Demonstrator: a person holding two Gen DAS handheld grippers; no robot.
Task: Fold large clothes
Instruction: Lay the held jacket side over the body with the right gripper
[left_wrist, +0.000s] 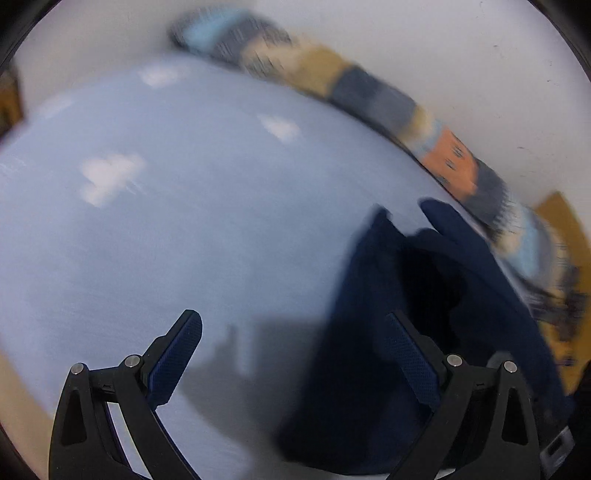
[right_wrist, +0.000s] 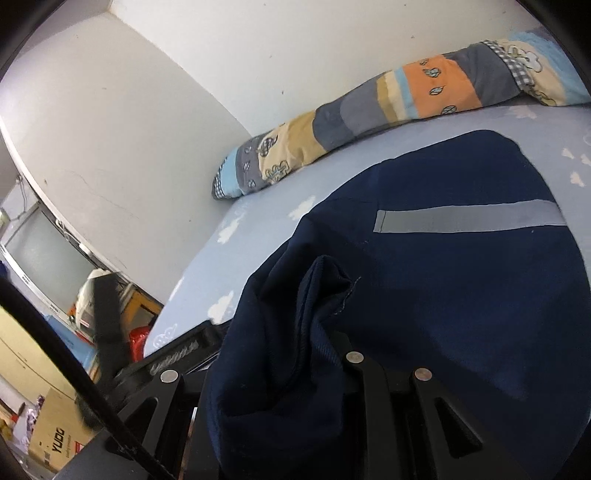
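A large navy garment (right_wrist: 461, 295) with a grey stripe (right_wrist: 469, 218) lies spread on the light blue cloud-print bed sheet (right_wrist: 266, 221). My right gripper (right_wrist: 325, 332) is shut on a bunched fold of it, and the cloth hides the fingertips. In the blurred left wrist view, the same navy garment (left_wrist: 424, 332) lies at the right on the sheet (left_wrist: 184, 221). My left gripper (left_wrist: 295, 350) is open just above the bed. Its right finger (left_wrist: 413, 365) is over the garment's edge and its left finger (left_wrist: 181, 354) over bare sheet. Nothing is pinched between them.
A long patchwork bolster (right_wrist: 369, 110) lies along the white wall (right_wrist: 147, 110) at the far side of the bed, also seen as the bolster (left_wrist: 369, 96) in the left view. Beyond the bed's left edge are a cardboard box (right_wrist: 55, 435) and cluttered furniture (right_wrist: 110, 306).
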